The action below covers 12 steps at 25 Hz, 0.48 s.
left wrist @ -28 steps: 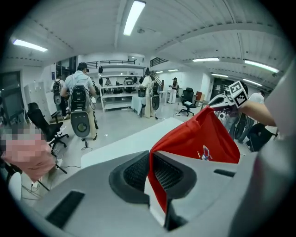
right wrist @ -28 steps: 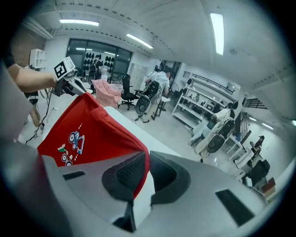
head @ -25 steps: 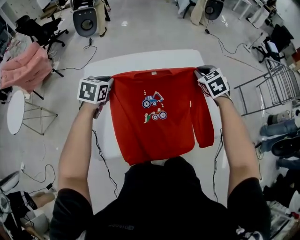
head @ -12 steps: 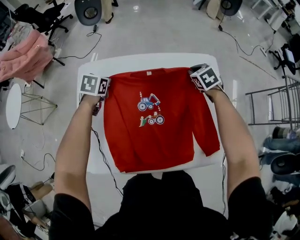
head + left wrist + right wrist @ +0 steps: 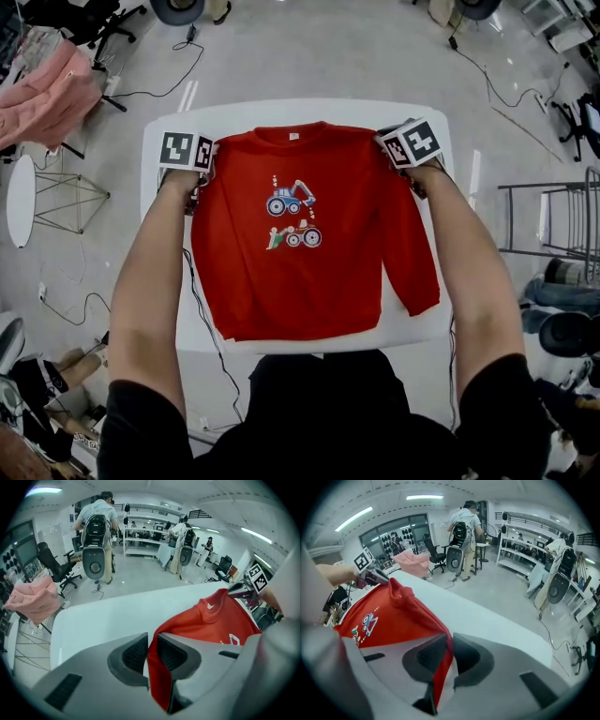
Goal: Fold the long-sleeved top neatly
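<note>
A red long-sleeved top [image 5: 300, 272] with a tractor print lies front up on the white table [image 5: 281, 112], collar at the far side. One sleeve [image 5: 417, 272] lies along its right side; no left sleeve shows. My left gripper [image 5: 201, 174] is at the left shoulder. Its jaws have just been opening: in the left gripper view the shoulder edge [image 5: 161, 667] passes between the left gripper's [image 5: 149, 638] pads, with a gap beside it. My right gripper [image 5: 396, 159] is at the right shoulder. Its jaws have eased a little, but in the right gripper view the right gripper [image 5: 450, 638] still pinches the cloth [image 5: 389, 616].
A pink garment [image 5: 52, 89] hangs over a chair at the far left, with a small round white table [image 5: 21, 202] below it. A metal rack [image 5: 553, 216] stands at the right. Cables run over the floor. People with backpacks [image 5: 96, 527] stand beyond the table.
Both grippers have come down and lowered the top from hanging over the near edge to lying flat on the table. The sleeve now rests on the tabletop.
</note>
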### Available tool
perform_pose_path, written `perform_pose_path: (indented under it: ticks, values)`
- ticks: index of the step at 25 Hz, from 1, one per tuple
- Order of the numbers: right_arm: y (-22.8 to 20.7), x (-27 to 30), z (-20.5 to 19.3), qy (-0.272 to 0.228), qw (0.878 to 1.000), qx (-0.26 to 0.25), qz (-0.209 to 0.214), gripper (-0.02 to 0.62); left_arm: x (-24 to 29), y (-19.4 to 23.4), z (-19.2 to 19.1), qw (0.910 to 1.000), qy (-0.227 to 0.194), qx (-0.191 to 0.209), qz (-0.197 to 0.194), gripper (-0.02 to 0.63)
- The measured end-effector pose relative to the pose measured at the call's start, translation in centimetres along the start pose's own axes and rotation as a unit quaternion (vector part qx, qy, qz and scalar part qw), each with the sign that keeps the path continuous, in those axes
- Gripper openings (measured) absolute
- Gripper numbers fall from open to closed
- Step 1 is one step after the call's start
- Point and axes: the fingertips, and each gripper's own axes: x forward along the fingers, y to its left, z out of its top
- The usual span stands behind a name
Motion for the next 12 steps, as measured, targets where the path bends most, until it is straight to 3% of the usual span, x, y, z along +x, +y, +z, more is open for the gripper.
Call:
perform_pose_path:
  ticks: [3,5,12]
  values:
    - [-0.5,0.0,-0.2,-0.002,1.000,0.010,-0.009,0.101,0.2,0.0,-0.1,0.9999,-0.012,-0.012,-0.002,0.069]
    - [-0.8,-0.4,-0.2,-0.001,1.000,0.009,-0.017,0.157,-0.3,-0.2,0.4,0.9997,-0.026,-0.002,-0.004,0.109]
    - [-0.1,-3.4,-0.7,-0.016,1.000,0.003,-0.023,0.160,-4.0,-0.9,0.6,0.9974,-0.063,0.024,-0.028,0.130]
